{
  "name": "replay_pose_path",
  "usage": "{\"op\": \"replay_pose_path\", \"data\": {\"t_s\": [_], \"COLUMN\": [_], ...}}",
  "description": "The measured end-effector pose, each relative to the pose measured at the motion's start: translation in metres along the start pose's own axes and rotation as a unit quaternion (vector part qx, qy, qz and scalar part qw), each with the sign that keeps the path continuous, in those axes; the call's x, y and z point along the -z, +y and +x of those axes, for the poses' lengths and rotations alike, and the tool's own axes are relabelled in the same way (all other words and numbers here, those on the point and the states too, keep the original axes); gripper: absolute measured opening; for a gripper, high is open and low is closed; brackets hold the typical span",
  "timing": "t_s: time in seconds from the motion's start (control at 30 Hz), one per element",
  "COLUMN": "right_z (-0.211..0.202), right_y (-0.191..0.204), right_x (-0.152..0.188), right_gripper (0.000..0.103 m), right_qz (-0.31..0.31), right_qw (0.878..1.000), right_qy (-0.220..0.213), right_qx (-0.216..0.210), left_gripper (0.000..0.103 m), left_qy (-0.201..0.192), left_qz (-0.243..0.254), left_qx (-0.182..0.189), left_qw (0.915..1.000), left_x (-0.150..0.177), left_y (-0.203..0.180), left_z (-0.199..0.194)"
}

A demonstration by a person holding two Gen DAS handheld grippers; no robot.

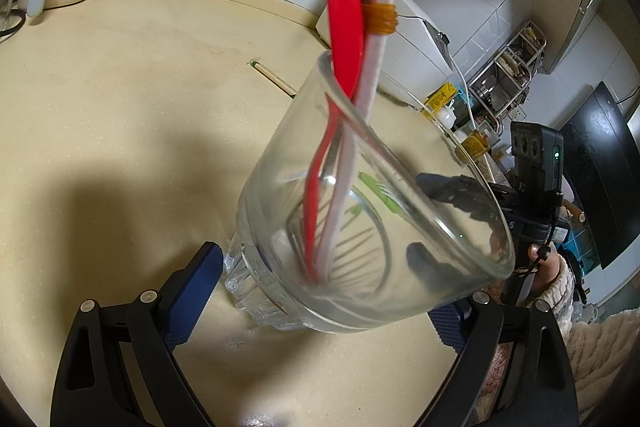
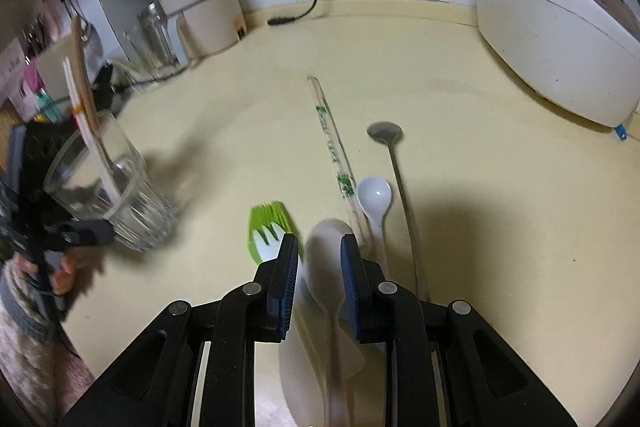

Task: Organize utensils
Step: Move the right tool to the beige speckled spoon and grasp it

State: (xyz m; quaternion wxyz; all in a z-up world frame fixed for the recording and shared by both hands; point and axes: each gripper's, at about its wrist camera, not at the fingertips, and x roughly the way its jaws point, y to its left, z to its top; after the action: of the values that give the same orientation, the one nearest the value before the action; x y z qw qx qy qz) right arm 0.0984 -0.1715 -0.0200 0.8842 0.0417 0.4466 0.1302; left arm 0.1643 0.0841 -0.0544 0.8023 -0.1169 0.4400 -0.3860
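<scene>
Left gripper (image 1: 320,291): jaws apart, flanking glass (image 1: 360,219), lower centre.
Right gripper (image 2: 320,247): jaws apart, straddling white spoon (image 2: 326,251); handle runs toward camera.

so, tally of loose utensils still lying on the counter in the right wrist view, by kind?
Spoons: 3, a big white one between the right gripper fingers, a small white one, a long metal one
Forks: 1, white
Brushes: 1, green
Wrapped chopsticks: 1 pack
Total: 6
</scene>
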Motion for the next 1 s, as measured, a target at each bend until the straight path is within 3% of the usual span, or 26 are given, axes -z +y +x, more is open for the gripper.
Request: {"op": "replay_pose_path", "data": {"t_s": [0.43, 1.0], "right_z": [0.014, 0.016], "right_y": [0.013, -0.008], "right_x": [0.002, 0.001], "right_gripper": [0.032, 0.032], "right_qz": [-0.029, 0.025], "right_qw": [0.999, 0.998], "right_qy": [0.022, 0.009], "right_qx": [0.014, -0.053], "left_gripper": [0.095, 0.095], "left_qy": [0.0, 0.0], "left_qz": [0.0, 0.0], "left_qx": [0.0, 0.0], "left_qw": [1.0, 1.0], "left_x": [0.0, 0.0], "left_y": [0.0, 0.0], "left_z": [0.0, -0.001]}}
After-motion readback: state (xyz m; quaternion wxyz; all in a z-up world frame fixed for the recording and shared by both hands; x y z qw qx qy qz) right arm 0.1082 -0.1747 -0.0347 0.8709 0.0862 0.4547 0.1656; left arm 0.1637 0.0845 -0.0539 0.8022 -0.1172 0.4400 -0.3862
